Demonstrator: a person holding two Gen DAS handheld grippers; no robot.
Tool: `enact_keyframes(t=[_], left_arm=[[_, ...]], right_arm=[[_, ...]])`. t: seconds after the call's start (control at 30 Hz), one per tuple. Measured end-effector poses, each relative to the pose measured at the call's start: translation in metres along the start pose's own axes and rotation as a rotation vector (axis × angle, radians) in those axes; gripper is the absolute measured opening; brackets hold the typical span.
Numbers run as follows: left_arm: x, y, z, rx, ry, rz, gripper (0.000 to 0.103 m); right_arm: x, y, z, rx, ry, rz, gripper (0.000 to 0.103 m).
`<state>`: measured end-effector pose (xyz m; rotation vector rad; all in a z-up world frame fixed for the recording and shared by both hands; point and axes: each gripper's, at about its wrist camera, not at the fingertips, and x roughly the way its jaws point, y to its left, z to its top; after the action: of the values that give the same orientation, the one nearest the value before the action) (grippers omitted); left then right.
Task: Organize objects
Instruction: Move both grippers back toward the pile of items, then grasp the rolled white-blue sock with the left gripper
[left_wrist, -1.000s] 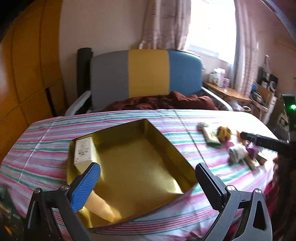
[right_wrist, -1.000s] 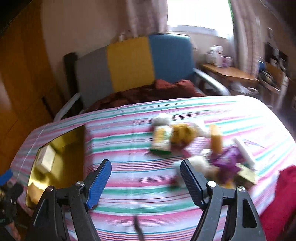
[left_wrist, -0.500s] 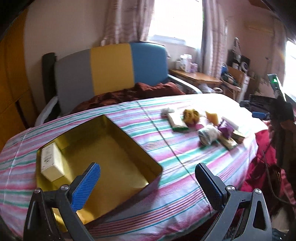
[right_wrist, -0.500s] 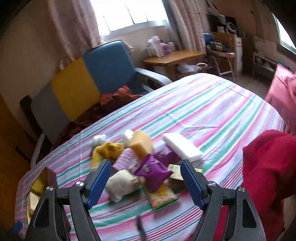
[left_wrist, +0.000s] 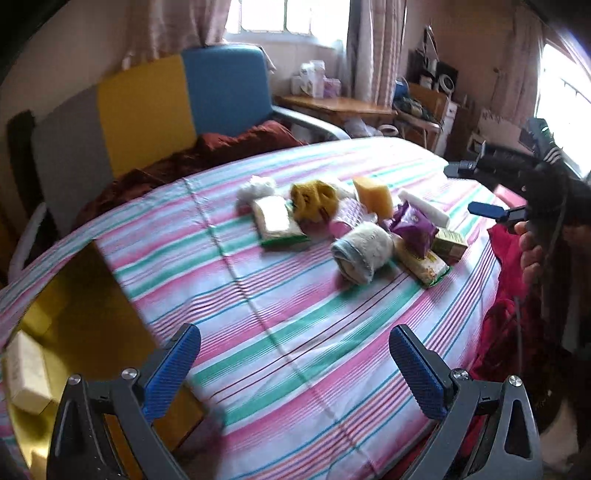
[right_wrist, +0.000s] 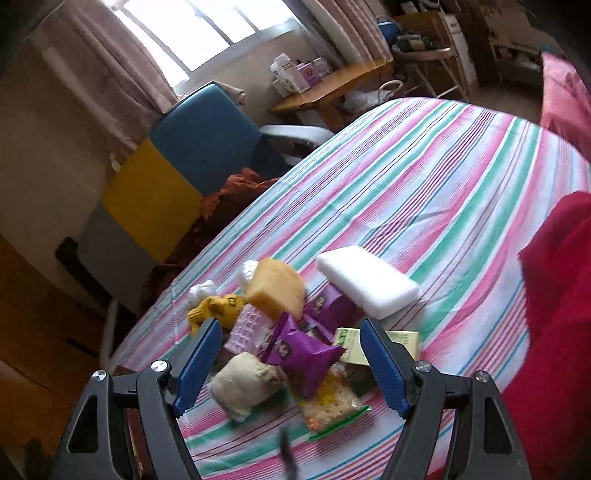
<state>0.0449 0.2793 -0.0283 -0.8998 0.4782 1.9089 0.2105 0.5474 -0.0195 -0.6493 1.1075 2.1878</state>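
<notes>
Left gripper (left_wrist: 294, 363) hangs over the striped tablecloth (left_wrist: 280, 295) with blue pads wide apart, nothing between them; right gripper (right_wrist: 290, 356) also spread wide, empty, poised above the pile of objects, and in the left view it shows at the far right edge (left_wrist: 491, 192) beside the person's hand (left_wrist: 530, 249). Table is covered in a pink, green and white striped cloth, one crease line running diagonally across it. Gold box (left_wrist: 74, 325) sits at the table's left end, open, with a white carton (left_wrist: 26, 373) lying inside against its left wall. Pile of objects sits toward the right end, well apart from the box: green wipes pack (left_wrist: 277, 221), yellow knit thing (left_wrist: 314, 199), yellow sponge (right_wrist: 275, 291), white foam block (right_wrist: 367, 280), purple snack bag (right_wrist: 299, 350), rolled white towel (right_wrist: 245, 382), cracker packet (right_wrist: 330, 406), pale green small box (right_wrist: 376, 341), pink patterned pack (right_wrist: 247, 328), white fluffy lump (left_wrist: 256, 188). Most are touching or overlapping; purple bag lies on top of the cracker packet. Red cloth (right_wrist: 554, 314) covers the near right table edge. Behind the table, a chair (left_wrist: 147, 110) with grey, yellow and blue back panels, brown-red blanket (left_wrist: 207, 151) heaped on its seat. Window (right_wrist: 192, 33) with pinkish curtains, wooden side table (right_wrist: 332, 88) holding small boxes, cluttered shelves at the far right. Both views slightly blurred.
</notes>
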Motion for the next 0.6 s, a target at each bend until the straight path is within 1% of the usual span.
enact_keyframes(t=[0.2,0.33,0.5,0.6], left_arm=[[0.042,-0.017,0.024,0.033,0.029,-0.059,0.098],[0.063,-0.030,0.038,0.090,0.031,-0.088,0.098],[0.087,-0.045,0.057,0.162,0.025,-0.093,0.097],[0.103,-0.052,0.066,0.186,0.033,-0.099,0.097]], right_arm=[[0.009,0.010,-0.001,-0.033,0.037,0.041,0.079],[0.011,0.010,-0.001,-0.031,0.050,0.066,0.080],[0.014,0.008,-0.001,-0.018,0.063,0.074,0.080],[0.015,0.007,0.000,-0.019,0.069,0.077,0.080]])
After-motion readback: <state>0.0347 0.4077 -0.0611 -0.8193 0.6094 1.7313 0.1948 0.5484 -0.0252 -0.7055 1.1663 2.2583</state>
